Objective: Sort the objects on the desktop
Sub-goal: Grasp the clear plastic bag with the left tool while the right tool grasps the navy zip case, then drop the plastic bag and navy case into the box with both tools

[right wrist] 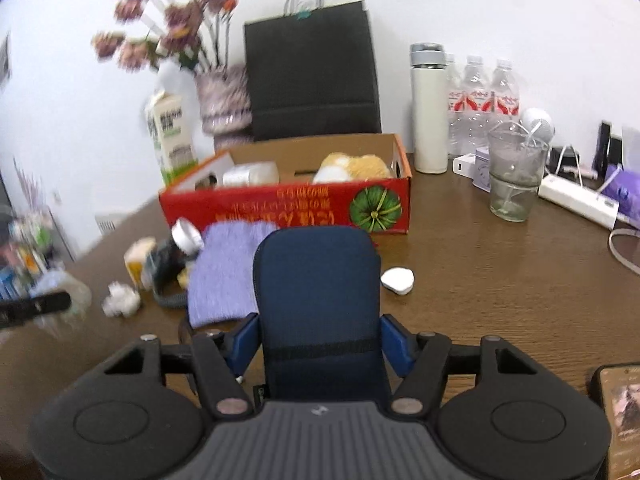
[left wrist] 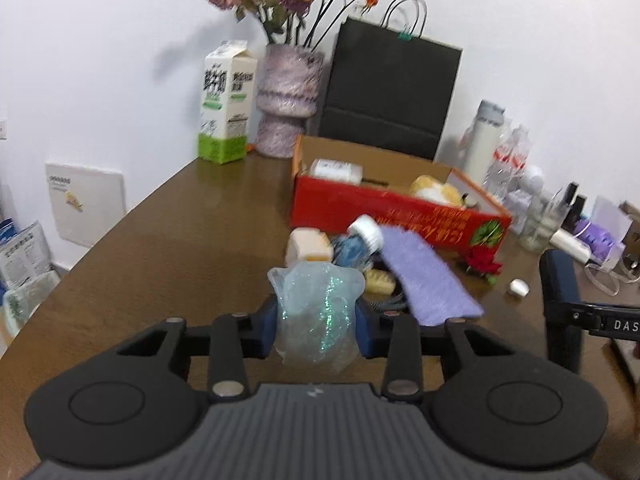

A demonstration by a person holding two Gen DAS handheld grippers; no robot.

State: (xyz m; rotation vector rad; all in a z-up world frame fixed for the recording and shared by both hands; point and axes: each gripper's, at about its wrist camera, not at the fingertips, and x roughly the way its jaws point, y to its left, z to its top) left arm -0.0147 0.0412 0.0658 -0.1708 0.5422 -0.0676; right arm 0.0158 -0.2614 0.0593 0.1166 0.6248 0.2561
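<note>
At the far left of the brown wooden table (left wrist: 168, 240) a green-and-white milk carton (left wrist: 226, 106) stands by a purple-wrapped vase (left wrist: 288, 100) of dried roses; in the right wrist view both are smeared by motion. Nearer, the left gripper (left wrist: 318, 320) pinches a crumpled clear plastic bag (left wrist: 316, 312) with glittery green flecks, which hides most of both blue pads. Just beyond it lies a heap of clutter: a pale yellow block (left wrist: 308, 245), a blue item with a white ribbed cap (left wrist: 366, 230), too blurred to name, and a lilac knitted cloth (left wrist: 428, 280) covering whatever sits under it. Behind the heap stands the red cardboard box (left wrist: 400, 208), holding a white packet (left wrist: 336, 170) and a yellow plush toy (left wrist: 436, 190), partly cut off by the box wall. The right gripper (right wrist: 318, 340) clamps a navy fabric pouch (right wrist: 316, 300), which blocks the table ahead of it. Right of it lies a small white object (right wrist: 397, 280), then a glass cup (right wrist: 514, 176), with a white thermos (right wrist: 430, 108) and water bottles (right wrist: 484, 100) further back.
</note>
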